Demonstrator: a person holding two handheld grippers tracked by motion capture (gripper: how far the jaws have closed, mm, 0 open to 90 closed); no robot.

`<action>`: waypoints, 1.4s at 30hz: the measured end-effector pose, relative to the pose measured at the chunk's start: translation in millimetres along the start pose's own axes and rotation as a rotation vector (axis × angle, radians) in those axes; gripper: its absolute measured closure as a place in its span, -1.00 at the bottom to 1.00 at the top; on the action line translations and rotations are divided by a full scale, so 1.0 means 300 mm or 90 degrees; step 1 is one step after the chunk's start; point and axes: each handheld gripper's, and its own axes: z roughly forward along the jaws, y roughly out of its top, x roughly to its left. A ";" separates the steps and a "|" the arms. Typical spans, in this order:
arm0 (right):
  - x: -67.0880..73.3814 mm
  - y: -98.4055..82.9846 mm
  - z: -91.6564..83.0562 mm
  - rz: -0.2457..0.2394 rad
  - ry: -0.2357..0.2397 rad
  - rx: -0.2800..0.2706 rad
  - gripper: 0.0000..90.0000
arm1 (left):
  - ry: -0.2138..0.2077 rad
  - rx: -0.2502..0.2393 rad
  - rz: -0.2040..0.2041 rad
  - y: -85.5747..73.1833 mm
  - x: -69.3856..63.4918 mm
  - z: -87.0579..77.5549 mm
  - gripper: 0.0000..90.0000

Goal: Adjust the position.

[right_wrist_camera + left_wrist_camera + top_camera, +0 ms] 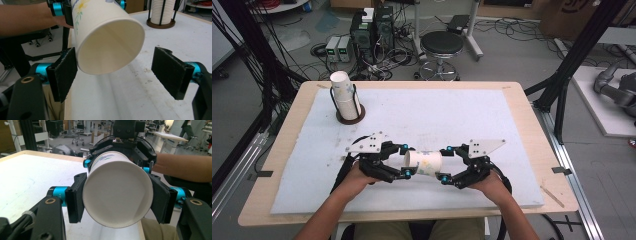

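Between my hands above the table (287, 150), paper cup (424, 163) lies crosswise: left gripper (406, 159) clamps its base, right gripper (445, 163) released around its mouth.

White paper cup (424, 164), floral print, held on its side above the white mat (462, 115), mouth toward right gripper; cup stack (345, 95) upright in holder far-left.

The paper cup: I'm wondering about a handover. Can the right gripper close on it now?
Probably yes. The right gripper is open with the paper cup mouth between its jaws, nothing between; the left gripper holds the base end.
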 end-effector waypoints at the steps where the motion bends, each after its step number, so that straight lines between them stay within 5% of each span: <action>1: 0.000 0.001 0.002 0.001 0.001 0.001 -0.53 | -0.003 -0.002 0.003 0.002 -0.003 0.002 -0.17; 14: -0.001 0.011 0.021 -0.010 0.068 -0.036 -0.38 | -0.032 -0.032 0.002 0.005 -0.003 0.003 -0.17; 18: 0.001 0.013 0.015 -0.017 0.066 -0.042 -0.32 | -0.033 -0.036 0.001 0.003 -0.002 0.004 -0.17; 25: -0.003 0.015 0.005 -0.009 0.062 -0.037 -0.22 | -0.014 -0.016 -0.008 -0.008 -0.006 0.009 -0.18; 28: -0.004 0.017 0.002 0.002 0.065 -0.032 -0.21 | 0.023 0.016 -0.031 -0.012 -0.014 0.021 -0.56; 29: -0.004 0.018 -0.001 0.006 0.062 -0.026 -0.21 | 0.028 0.023 -0.036 -0.013 -0.015 0.021 -0.69; 37: -0.004 0.043 -0.023 -0.009 0.023 0.037 -0.21 | 0.053 0.057 -0.018 0.004 -0.020 -0.008 -0.69; 42: -0.002 0.074 -0.013 -0.028 0.004 0.109 -0.21 | 0.070 0.088 -0.001 0.023 -0.021 -0.022 -0.69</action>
